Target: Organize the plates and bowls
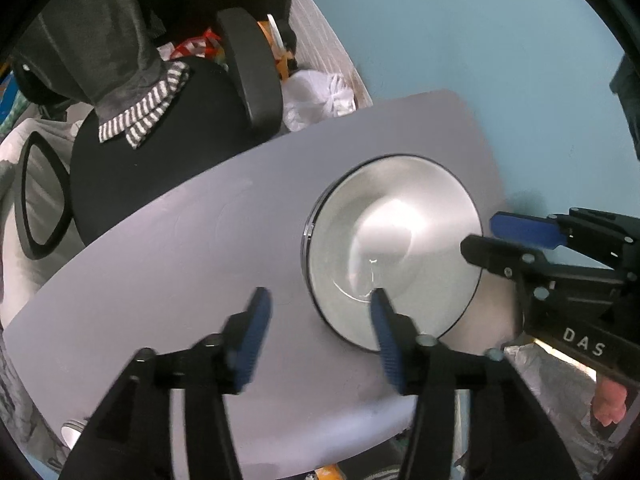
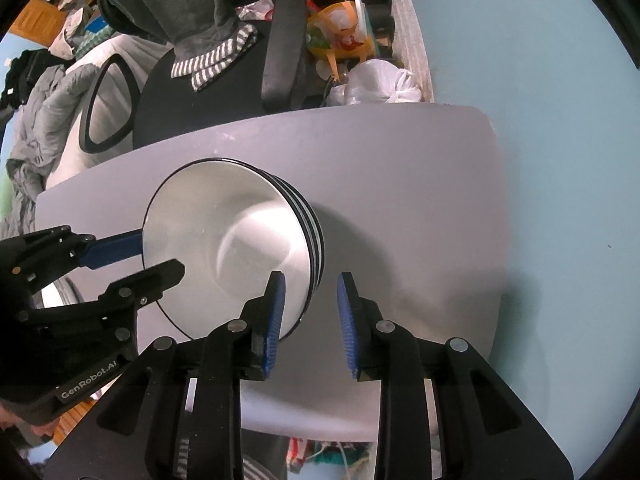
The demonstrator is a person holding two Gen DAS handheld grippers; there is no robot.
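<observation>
1. Several stacked bowls (image 1: pixel 394 248) sit on the grey bench (image 1: pixel 180 248), toward its corner.
2. Left tongs (image 1: pixel 320 316) are spread, straddling the stack's rim.
3. Right tongs (image 2: pixel 310 308) are parted at the opposite rim, pinching nothing.

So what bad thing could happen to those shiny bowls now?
1. The stack of bowls sits near the table's front edge; a nudge might push it off.
2. Both the left gripper and right gripper have one finger inside the top bowl's rim. Lifting carelessly could catch the rim and tip the stack.
</observation>
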